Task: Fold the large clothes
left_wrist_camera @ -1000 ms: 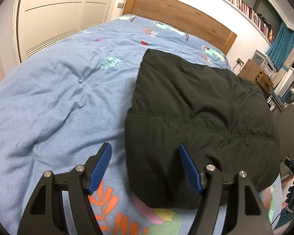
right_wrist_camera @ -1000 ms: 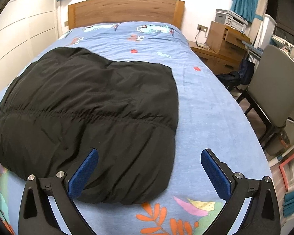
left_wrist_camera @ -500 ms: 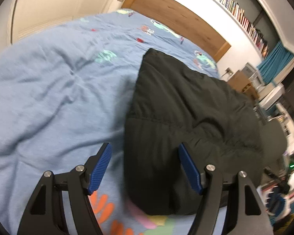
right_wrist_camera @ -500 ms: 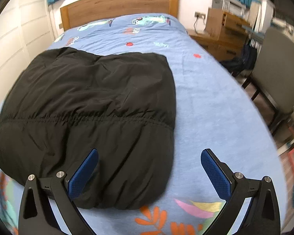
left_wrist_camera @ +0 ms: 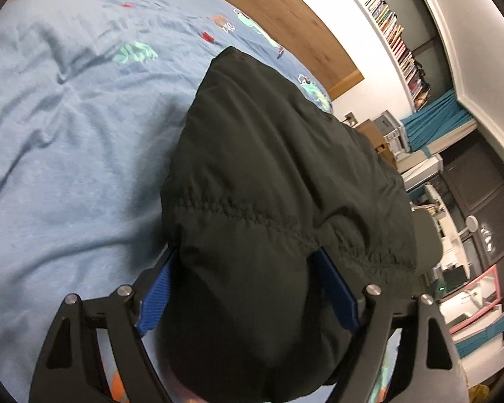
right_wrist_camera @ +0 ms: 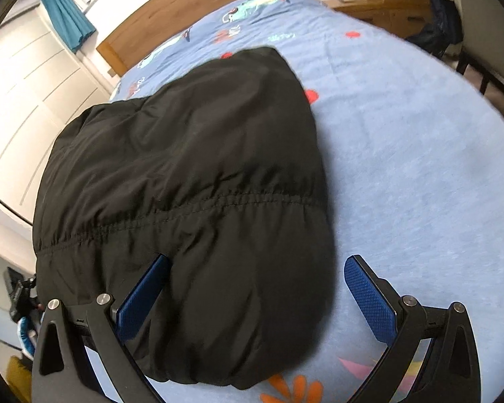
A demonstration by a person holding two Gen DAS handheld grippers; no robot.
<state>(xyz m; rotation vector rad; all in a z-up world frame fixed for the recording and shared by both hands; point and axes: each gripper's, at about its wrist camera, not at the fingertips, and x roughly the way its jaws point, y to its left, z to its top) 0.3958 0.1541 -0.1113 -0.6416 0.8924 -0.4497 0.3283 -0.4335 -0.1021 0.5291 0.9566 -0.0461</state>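
Puffy black padded jacket (left_wrist_camera: 285, 181) lies on blue printed duvet (left_wrist_camera: 67, 134); left gripper (left_wrist_camera: 248, 288) jaws opening, straddling its near hem; right gripper (right_wrist_camera: 255, 288) wide, straddling hem corner

Blue bedspread (left_wrist_camera: 67, 141), wooden headboard (right_wrist_camera: 171, 23)

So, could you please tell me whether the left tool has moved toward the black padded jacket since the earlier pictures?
Yes. The left tool has come down and forward: its blue pads now straddle the black padded jacket's near end on the blue patterned duvet, jaws opening.
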